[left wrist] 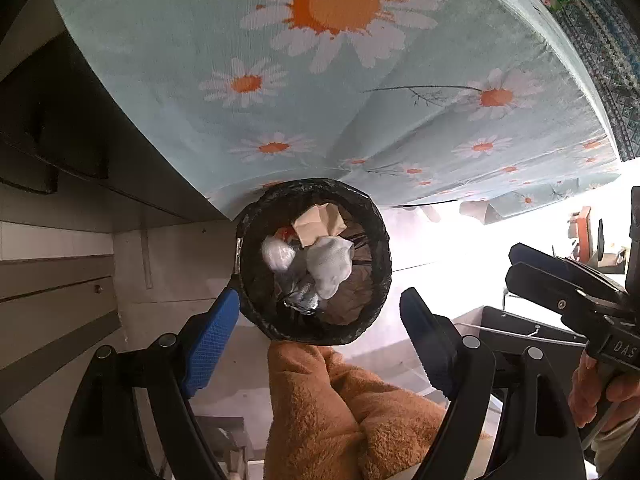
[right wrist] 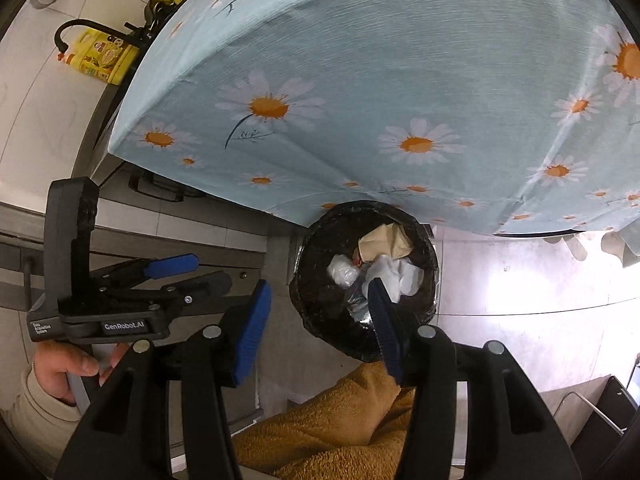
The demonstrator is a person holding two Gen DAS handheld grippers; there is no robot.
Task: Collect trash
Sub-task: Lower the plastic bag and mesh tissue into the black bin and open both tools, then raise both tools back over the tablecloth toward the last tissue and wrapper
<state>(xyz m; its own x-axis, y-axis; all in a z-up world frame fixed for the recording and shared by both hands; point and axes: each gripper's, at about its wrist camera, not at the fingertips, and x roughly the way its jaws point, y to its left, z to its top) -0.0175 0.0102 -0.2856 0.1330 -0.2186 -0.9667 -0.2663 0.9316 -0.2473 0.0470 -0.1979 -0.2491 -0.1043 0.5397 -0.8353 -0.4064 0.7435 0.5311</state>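
Observation:
A round bin with a black liner (left wrist: 256,216) stands on the floor below the table edge; it also shows in the right wrist view (right wrist: 316,248). Inside lie crumpled white paper (left wrist: 330,264), a beige paper piece (left wrist: 318,222) and silvery foil (left wrist: 302,300). My left gripper (left wrist: 320,316) is open and empty, high above the bin. My right gripper (right wrist: 320,308) is open and empty too, above the bin's left side. In the left wrist view the right gripper (left wrist: 532,260) shows at the right edge. In the right wrist view the left gripper (right wrist: 188,270) shows at the left.
A table under a light blue daisy cloth (left wrist: 280,60) overhangs the bin. An orange-brown fuzzy garment (left wrist: 340,412) is below the grippers. Grey drawers (left wrist: 52,292) stand at left. A yellow bottle (right wrist: 100,60) stands on the counter. A dark wire-frame box (right wrist: 600,412) sits at lower right.

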